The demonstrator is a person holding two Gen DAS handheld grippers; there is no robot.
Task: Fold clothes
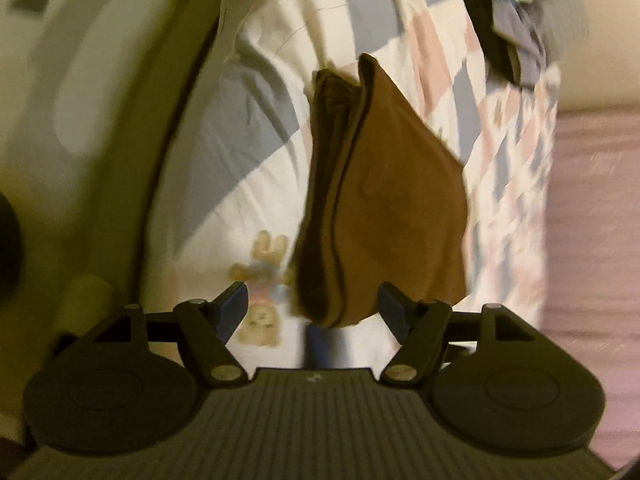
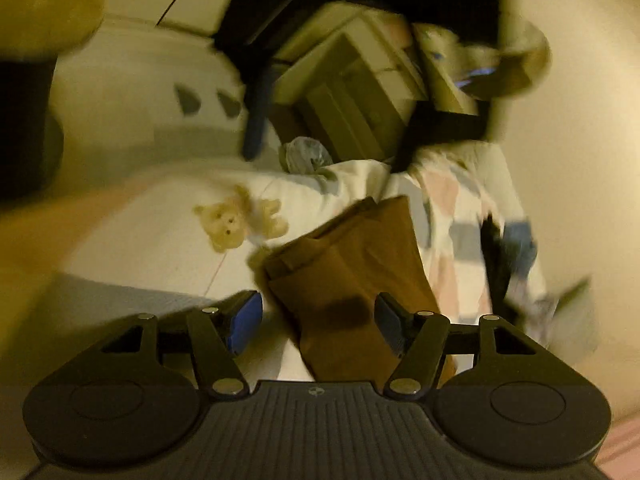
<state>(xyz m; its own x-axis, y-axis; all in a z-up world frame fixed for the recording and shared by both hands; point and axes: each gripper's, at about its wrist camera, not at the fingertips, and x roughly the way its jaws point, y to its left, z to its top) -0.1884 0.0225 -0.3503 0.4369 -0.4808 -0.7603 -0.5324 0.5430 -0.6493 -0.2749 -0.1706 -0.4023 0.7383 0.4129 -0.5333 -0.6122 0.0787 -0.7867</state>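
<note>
In the left wrist view, the left tongs (image 1: 312,300) are seen at the bottom of the frame, spread wide with blue pads (image 1: 236,300) on the fingers; nothing is clamped between them. Just beyond, at the centre of the frame, a folded brown garment (image 1: 384,200) is laid on the bed, its layered edges stacked along its left side and its near end lying in the gap between the fingers without being pinched. The bed is covered by a patchwork bedsheet (image 1: 260,120) of white, grey-blue and pink squares, on which a printed bear motif (image 1: 264,276) is found at the lower centre left. A dark heap of clothes (image 1: 512,28) is seen at the upper right, blurred.

In the right wrist view, the right tongs (image 2: 318,320) are likewise held wide apart at the bottom of the frame, and nothing is gripped. The brown garment (image 2: 352,280) is placed just ahead, at lower centre, its near edge passing under the right-hand finger; contact cannot be judged. A bear print (image 2: 236,224) is seen on the sheet (image 2: 140,248) at centre left. Farther back, at upper centre, stacked boxes (image 2: 360,96) are visible, heavily blurred.
</note>
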